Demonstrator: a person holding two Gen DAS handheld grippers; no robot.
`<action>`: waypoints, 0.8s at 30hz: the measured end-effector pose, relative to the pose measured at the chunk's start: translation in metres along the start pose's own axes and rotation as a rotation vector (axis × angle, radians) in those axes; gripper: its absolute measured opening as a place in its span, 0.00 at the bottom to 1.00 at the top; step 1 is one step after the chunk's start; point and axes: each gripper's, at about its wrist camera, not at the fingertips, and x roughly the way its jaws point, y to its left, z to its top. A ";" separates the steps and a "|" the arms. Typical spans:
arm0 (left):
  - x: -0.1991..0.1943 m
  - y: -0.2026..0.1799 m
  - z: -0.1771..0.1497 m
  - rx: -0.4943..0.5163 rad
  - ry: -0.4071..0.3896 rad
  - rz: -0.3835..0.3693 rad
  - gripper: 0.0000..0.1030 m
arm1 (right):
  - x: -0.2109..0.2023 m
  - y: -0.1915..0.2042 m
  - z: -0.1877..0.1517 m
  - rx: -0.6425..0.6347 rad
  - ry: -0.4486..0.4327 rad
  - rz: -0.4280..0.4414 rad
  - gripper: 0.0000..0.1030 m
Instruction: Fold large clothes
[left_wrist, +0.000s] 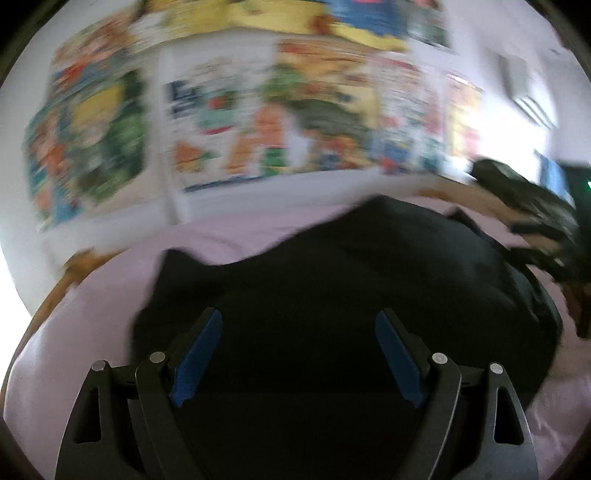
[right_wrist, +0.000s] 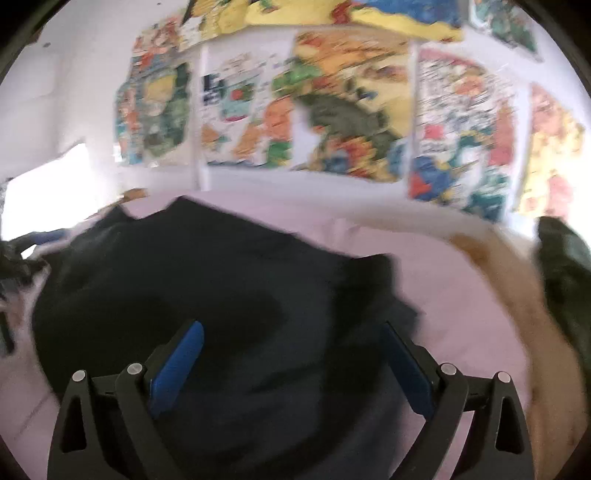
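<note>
I see the white wall (right_wrist: 74, 92) behind the bed, covered with colourful posters (right_wrist: 347, 110); both wrist views are smeared by motion blur, so their details are unreadable.

The bed carries a pale pink sheet (left_wrist: 85, 302) that runs to the far edge under the wall. A strip of orange-brown surface (right_wrist: 517, 288) shows along the sheet's right side in the right wrist view; I cannot tell what it is.

The dark garment (left_wrist: 332, 266) lies bunched on the sheet, roughly mid-bed, with pink showing beyond it toward the far edge and on both sides. In the right wrist view the same garment (right_wrist: 184, 277) fills the lower left, its right edge rumpled.

A second dark, crumpled item (left_wrist: 532, 206) sits near the bed's right side in the left wrist view.

The left gripper (left_wrist: 298, 321) hangs over the garment with its jaws spread wide; its blue pads (left_wrist: 195, 362) stand apart with only cloth below, nothing pinched.

The right gripper (right_wrist: 293, 332) likewise has its jaws spread, its blue pads (right_wrist: 177, 365) apart above the garment and gripping nothing.
</note>
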 end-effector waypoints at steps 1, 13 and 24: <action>0.005 -0.006 0.001 0.012 0.010 -0.019 0.79 | 0.006 0.003 0.002 -0.008 0.011 0.015 0.94; 0.079 -0.003 0.026 -0.029 0.106 0.022 0.89 | 0.076 -0.005 0.016 -0.013 0.085 0.030 0.94; 0.148 0.046 0.031 -0.124 0.246 0.045 0.95 | 0.138 -0.038 0.021 0.023 0.172 -0.001 1.00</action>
